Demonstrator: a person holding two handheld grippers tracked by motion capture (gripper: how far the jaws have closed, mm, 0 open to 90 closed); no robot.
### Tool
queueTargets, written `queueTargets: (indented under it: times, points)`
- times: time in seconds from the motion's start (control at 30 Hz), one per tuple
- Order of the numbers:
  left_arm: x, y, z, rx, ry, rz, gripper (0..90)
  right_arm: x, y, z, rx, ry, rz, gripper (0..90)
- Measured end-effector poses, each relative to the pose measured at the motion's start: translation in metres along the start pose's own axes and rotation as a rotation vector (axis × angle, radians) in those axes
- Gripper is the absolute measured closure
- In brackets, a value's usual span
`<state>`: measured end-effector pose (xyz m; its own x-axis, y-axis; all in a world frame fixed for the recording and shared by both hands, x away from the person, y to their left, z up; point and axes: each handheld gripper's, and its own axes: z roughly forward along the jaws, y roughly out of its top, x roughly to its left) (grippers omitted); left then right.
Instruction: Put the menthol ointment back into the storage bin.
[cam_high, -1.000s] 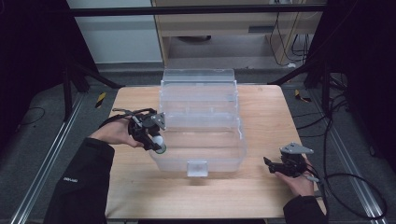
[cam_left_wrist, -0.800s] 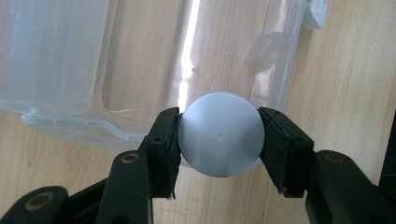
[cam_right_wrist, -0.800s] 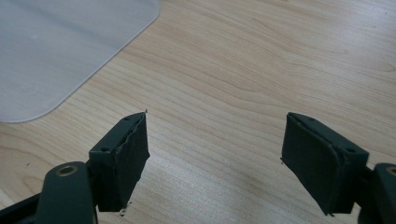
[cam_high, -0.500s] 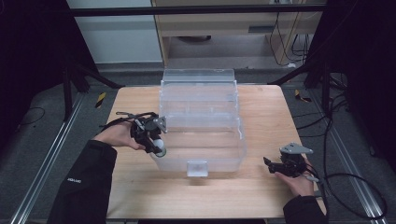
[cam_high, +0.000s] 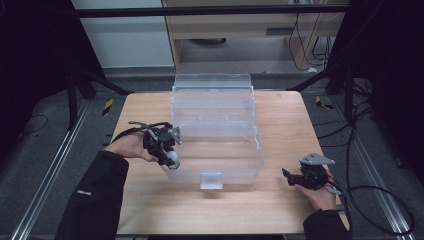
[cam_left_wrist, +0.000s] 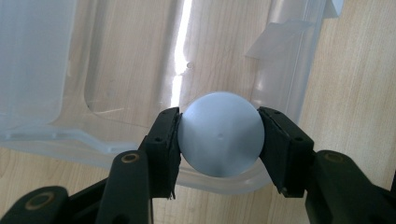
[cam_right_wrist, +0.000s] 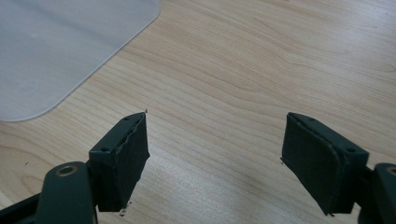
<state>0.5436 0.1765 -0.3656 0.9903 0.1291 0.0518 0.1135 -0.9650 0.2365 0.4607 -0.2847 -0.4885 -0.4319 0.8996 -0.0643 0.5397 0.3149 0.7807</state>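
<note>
- One pale ball (cam_left_wrist: 221, 134) sat squeezed between the two black jaws of the left gripper (cam_high: 167, 156), a pad pressed flat against each side of it.
- Beyond those jaws lay the near corner of a clear plastic box (cam_left_wrist: 140, 70), its rim passing right under the ball, so the ball hung over the box's edge.
- Past the box rim and under the jaw bases showed the wooden table (cam_left_wrist: 359, 93).
- The right gripper (cam_right_wrist: 215, 149) had its jaws spread wide, holding nothing, bare wood between them.
- Ahead of its jaws, up and to their left, lay a rounded corner of the box.
- From above, this gripper rested on the table near the box's other front corner, well apart from the ball.
</note>
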Motion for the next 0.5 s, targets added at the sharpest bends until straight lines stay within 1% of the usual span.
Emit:
queueTargets:
  times: [0.07, 0.17, 0.27, 0.4, 0.43, 0.5]
  points:
    - [0.0002, -0.001, 0.0022, 0.003, -0.003, -0.001, 50.2, 0.0002, 0.0001, -0.0002, 0.001, 0.001, 0.004, 22.8]
    - [0.0003, -0.0031, 0.0049, 0.004, -0.007, -0.005, 50.2, -0.0003, -0.0002, 0.0008, 0.0, 0.0, -0.006, 22.8]
    - [0.0006, -0.0045, 0.0073, 0.007, -0.011, -0.009, 50.2, 0.0006, -0.0001, 0.0007, 0.004, 0.004, 0.003, 22.8]
    - [0.0008, -0.0051, 0.0099, 0.007, -0.011, -0.009, 50.3, 0.0005, -0.0001, 0.0006, 0.004, 0.003, 0.003, 22.8]
    - [0.0009, -0.0048, 0.0107, 0.018, -0.011, -0.01, 50.3, 0.0005, -0.0002, 0.0006, 0.004, 0.002, 0.002, 22.7]
    - [0.0009, -0.0047, 0.011, 0.02, -0.011, -0.01, 50.3, 0.0006, -0.0002, 0.0007, 0.004, 0.003, 0.003, 22.6]
